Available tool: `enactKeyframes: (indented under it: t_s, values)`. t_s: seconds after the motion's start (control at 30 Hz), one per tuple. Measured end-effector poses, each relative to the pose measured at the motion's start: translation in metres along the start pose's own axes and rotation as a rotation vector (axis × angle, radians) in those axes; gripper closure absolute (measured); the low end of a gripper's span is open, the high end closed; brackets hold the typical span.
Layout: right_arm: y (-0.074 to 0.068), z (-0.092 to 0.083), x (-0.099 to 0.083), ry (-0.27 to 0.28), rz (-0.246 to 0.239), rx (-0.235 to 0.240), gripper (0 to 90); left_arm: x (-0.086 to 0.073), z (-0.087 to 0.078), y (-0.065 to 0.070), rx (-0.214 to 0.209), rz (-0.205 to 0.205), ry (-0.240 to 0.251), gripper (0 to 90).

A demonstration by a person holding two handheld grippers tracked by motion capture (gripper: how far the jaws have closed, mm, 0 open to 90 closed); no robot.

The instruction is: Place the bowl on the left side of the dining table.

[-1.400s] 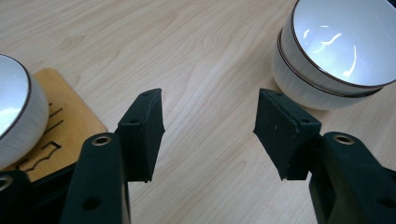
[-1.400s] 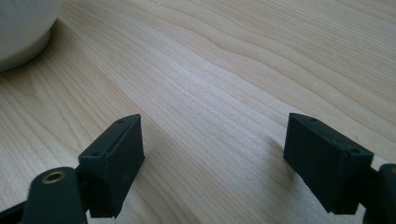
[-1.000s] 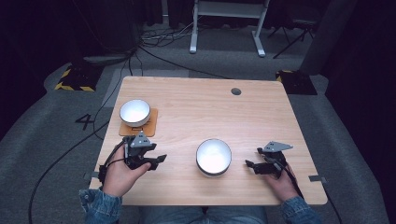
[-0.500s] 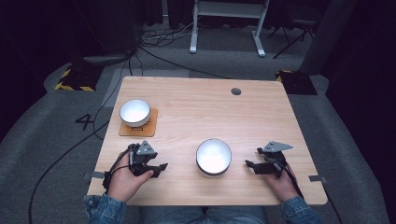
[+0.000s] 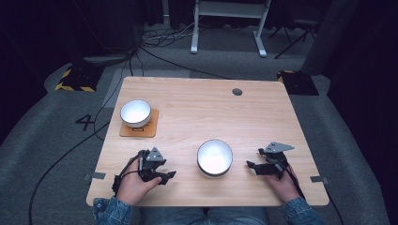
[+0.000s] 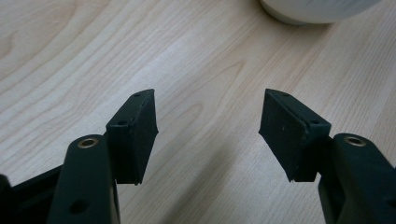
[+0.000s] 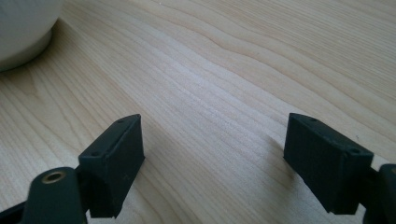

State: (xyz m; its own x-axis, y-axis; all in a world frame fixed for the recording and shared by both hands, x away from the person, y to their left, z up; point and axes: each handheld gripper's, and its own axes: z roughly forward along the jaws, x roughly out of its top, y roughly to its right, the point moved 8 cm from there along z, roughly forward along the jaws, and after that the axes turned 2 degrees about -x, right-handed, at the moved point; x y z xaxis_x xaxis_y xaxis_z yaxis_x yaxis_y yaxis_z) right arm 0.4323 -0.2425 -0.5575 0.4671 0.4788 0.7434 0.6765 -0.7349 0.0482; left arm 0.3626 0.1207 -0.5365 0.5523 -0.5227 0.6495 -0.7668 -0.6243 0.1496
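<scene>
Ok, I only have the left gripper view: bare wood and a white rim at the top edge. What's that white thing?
Observer: A white bowl standing near the front edge of the table.
Operator: Is it the only one?
Observer: No, a second white bowl sits on a brown mat farther back on the left.
Operator: And the right tongs?
Observer: The right tongs are open and empty, just right of the near bowl, pointing toward it.
</scene>
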Motion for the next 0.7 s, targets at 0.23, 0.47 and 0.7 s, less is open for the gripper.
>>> enactKeyframes:
  t_s: [0.23, 0.47, 0.7]
  values:
    - [0.0, 0.0, 0.0, 0.0, -0.001, 0.0, 20.0, -0.002, 0.01, 0.001, -0.014, 0.032, 0.004, 33.6]
    - [-0.001, 0.0, 0.0, 0.0, 0.002, 0.004, 20.0, -0.006, 0.024, 0.0, -0.009, 0.065, 0.041, 26.3]
    - [-0.001, 0.0, 0.0, 0.0, 0.002, 0.004, 20.0, -0.005, 0.028, 0.003, 0.012, 0.126, 0.024, 18.5]
